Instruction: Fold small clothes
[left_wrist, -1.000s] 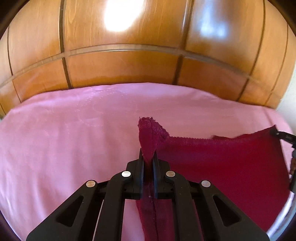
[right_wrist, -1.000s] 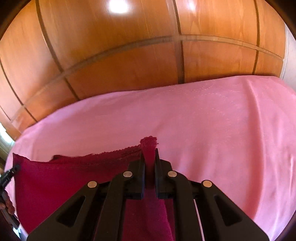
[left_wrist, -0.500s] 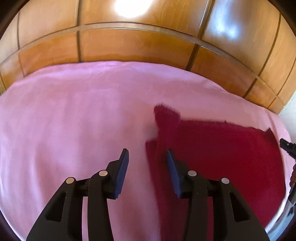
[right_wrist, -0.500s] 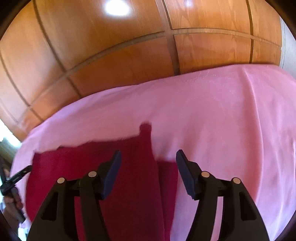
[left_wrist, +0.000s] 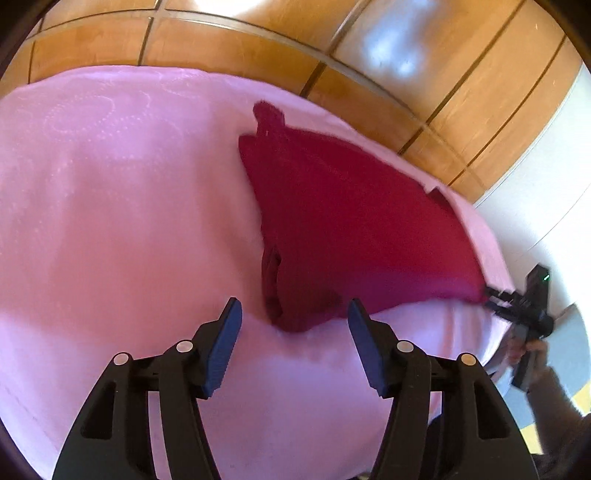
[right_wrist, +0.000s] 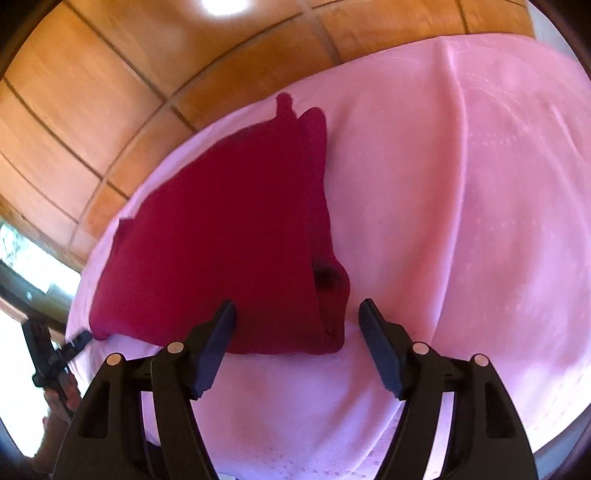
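Observation:
A dark red garment (left_wrist: 351, 229) lies folded flat on the pink sheet (left_wrist: 122, 206). A small tab sticks out at its far corner. My left gripper (left_wrist: 293, 306) hovers over the garment's near left corner. Its jaws are opening, and the cloth lies loose between the fingers with neither pad pressing on it. In the right wrist view the same garment (right_wrist: 221, 236) has its near right corner between the fingers of my right gripper (right_wrist: 295, 306), which is open and clear of the cloth. Each view shows the other gripper at the garment's far side corner: the right gripper (left_wrist: 517, 306) and the left gripper (right_wrist: 74, 341).
A glossy wooden panelled wall (left_wrist: 258, 44) rises behind the bed. A white wall (left_wrist: 546, 177) stands at the right, and a bright window (right_wrist: 22, 258) at the left. A person's hand (left_wrist: 532, 350) holds the other gripper. Bare pink sheet (right_wrist: 461, 184) spreads around the garment.
Both grippers were shut on the garment's raised corners; they have let go, opened, and drawn back and down. The garment has dropped flat onto the sheet, folded over.

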